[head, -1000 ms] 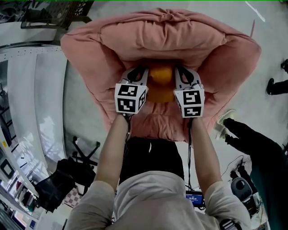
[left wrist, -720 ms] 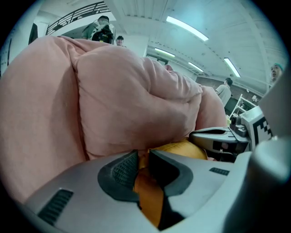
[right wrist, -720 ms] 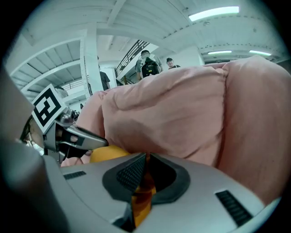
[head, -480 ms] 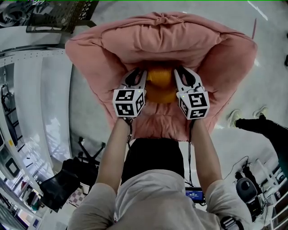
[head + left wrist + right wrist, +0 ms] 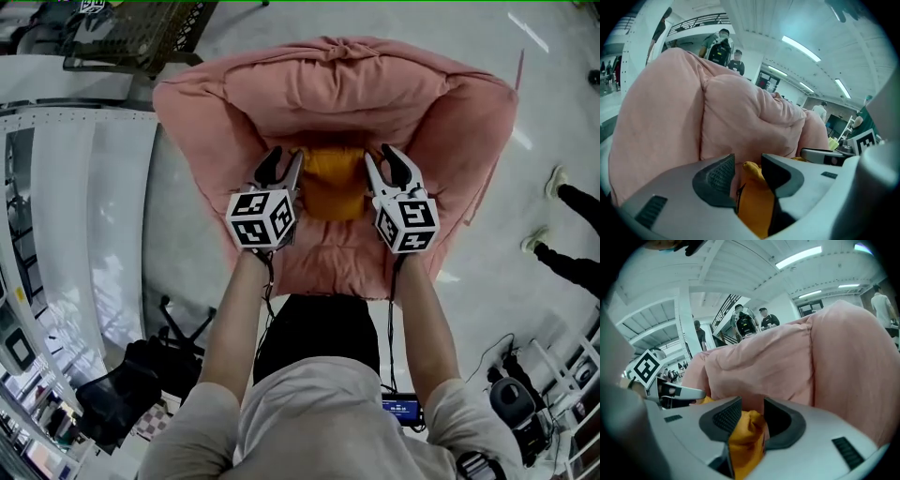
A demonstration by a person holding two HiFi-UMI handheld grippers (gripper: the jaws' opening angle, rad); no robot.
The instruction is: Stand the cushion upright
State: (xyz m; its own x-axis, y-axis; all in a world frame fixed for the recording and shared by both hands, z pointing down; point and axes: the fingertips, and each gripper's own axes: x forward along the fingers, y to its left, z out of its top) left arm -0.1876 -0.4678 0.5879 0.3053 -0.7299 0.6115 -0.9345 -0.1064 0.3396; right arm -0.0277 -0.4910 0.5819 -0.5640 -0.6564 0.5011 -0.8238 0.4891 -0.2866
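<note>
An orange cushion (image 5: 333, 183) stands on the seat of a big pink padded chair (image 5: 328, 84), leaning against its backrest. My left gripper (image 5: 281, 161) is at the cushion's left edge and my right gripper (image 5: 394, 159) at its right edge. Both sets of jaws are opening. In the left gripper view an orange corner (image 5: 757, 201) lies loosely between the left gripper's (image 5: 747, 161) pads, with a gap on each side. The right gripper view shows orange fabric (image 5: 745, 437) between the right gripper's (image 5: 752, 406) spread pads, not squeezed.
The pink chair's arms (image 5: 469, 141) rise on both sides of the grippers. A dark wire cart (image 5: 141, 33) stands at the far left, white panels (image 5: 84, 216) run along the left, and a black chair base (image 5: 178, 328) lies below them. People (image 5: 723, 47) stand behind the chair.
Both grippers' jaws have spread apart and drawn slightly back from the cushion. The cushion now looks flatter and squarer against the backrest. The person at the right has walked off.
</note>
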